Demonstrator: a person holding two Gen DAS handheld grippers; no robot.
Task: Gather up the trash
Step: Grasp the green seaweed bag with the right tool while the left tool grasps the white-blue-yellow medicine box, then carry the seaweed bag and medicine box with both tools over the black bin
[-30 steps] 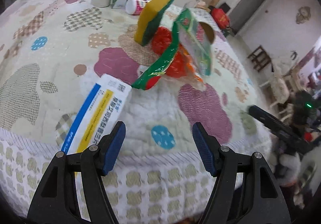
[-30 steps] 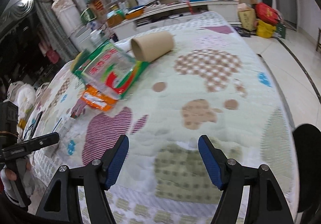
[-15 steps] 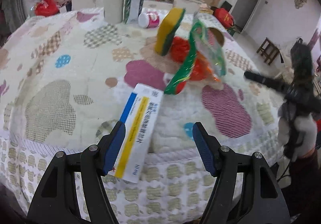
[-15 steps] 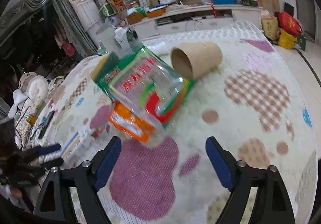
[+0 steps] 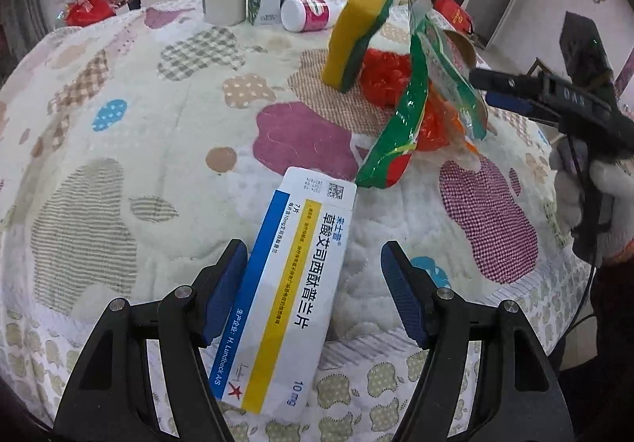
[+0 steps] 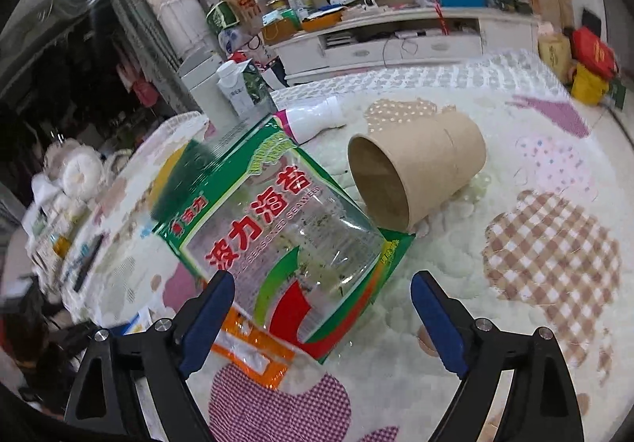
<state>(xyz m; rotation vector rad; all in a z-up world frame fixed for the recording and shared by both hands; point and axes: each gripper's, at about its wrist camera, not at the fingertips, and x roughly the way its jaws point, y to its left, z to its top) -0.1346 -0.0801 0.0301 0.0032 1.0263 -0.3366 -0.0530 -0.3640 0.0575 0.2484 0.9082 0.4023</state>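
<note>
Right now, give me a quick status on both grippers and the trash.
Left gripper open over the medicine box. Right gripper open, nearing the seaweed bag. Paper cup lying beside the bag. Nothing held.

The far edge of the medicine box was hidden where it overhung the quilted counter. The red bag was largely covered by the sponge and seaweed packet. The orange wrapper was partly buried under that packet, and the counter's left clutter was blurred beyond telling
</note>
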